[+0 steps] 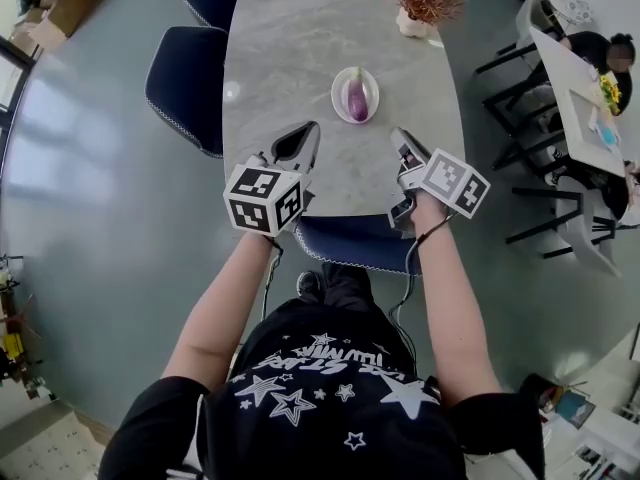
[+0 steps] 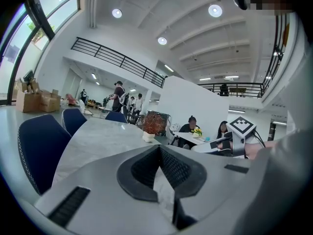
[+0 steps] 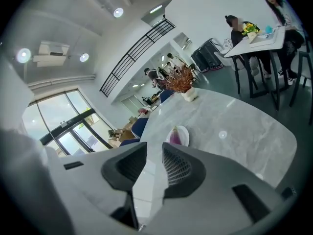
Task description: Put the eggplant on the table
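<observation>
Head view: eggplant [image 1: 357, 96] lies on plate [image 1: 374, 92], mid table [image 1: 290, 48]; left gripper [image 1: 310, 133] & right gripper [image 1: 400, 138] short of it.
Left gripper view: jaws tip-to-tip, empty.
Right gripper view: jaws slightly apart, empty; eggplant ahead.
Risk: we judge gap too narrow; smooth eggplant may roll off plate.

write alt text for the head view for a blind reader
A purple eggplant lies on a small white plate on a grey marble-look table. Near its edge a person holds the left gripper shut and the right gripper slightly open, both empty.
</observation>
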`<state>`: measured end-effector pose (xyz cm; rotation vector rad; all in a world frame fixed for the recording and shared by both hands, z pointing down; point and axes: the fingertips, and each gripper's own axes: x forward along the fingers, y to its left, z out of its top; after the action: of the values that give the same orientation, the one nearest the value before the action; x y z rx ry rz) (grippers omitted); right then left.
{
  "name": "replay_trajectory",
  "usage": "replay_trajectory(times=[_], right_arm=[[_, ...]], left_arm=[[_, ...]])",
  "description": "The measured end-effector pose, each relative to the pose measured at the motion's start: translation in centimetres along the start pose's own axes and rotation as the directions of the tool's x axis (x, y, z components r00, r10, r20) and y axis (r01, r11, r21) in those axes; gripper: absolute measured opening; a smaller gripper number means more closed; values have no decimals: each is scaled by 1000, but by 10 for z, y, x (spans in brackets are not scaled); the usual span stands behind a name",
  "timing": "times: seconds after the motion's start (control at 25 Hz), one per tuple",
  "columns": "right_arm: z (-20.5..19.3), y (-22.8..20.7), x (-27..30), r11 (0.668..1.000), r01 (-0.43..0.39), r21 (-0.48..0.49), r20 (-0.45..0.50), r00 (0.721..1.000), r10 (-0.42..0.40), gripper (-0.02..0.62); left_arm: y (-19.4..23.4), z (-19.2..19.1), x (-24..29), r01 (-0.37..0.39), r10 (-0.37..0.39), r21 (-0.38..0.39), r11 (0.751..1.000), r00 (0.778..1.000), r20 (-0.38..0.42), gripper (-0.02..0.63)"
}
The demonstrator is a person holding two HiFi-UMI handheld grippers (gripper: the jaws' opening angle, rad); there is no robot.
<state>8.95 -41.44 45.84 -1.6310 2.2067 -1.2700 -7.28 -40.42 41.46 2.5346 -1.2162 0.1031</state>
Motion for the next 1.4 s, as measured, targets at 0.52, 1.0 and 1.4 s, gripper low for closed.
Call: replay_trajectory(times=[0.52, 1.0, 1.4], right_arm=[[-29, 30, -68, 998, -66, 20, 66, 996, 64, 103], [-32, 52, -90, 991, -134, -24, 25, 991, 135, 66], [-42, 34, -142, 982, -188, -32, -22, 982, 188, 66]], left_arm=[[-49, -17, -32, 94, -94, 15, 995, 996, 1, 8], [-75, -10, -57, 30, -31, 40, 999, 999, 31, 8], [-131, -25, -85, -39, 37, 51, 998, 998, 47, 8]])
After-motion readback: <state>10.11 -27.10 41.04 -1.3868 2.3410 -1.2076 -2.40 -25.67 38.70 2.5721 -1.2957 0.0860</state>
